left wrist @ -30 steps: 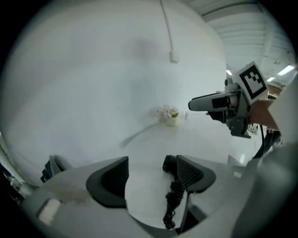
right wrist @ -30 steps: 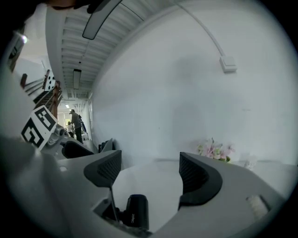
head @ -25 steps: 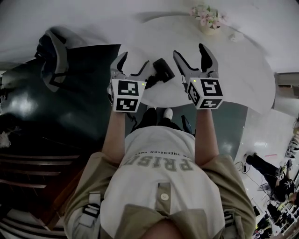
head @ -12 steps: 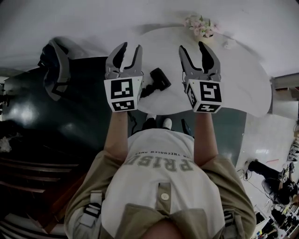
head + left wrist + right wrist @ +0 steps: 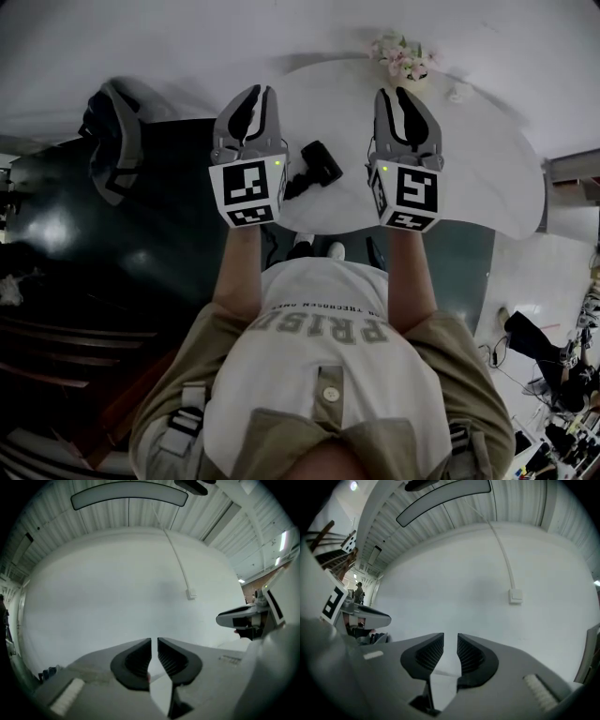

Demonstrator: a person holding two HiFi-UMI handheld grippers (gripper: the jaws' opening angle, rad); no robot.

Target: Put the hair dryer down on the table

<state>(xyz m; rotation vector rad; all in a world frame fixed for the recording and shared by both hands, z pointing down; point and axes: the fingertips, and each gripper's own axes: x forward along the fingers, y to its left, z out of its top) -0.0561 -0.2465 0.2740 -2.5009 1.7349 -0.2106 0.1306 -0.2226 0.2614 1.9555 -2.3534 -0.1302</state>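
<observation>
1. Black plastic hair dryer [image 5: 316, 166]: I see it lying on the round white table [image 5: 487, 159], near the edge closest to me.
2. My left gripper [image 5: 260, 94]: just left of the dryer and clear of it. Its jaws are closing to a thin slit with nothing between them.
3. My right gripper [image 5: 395, 94]: right of the dryer, also clear of it. Its jaws are closing with a narrow gap left, empty.
4. The dryer lies between the two grippers and touches neither.
</observation>
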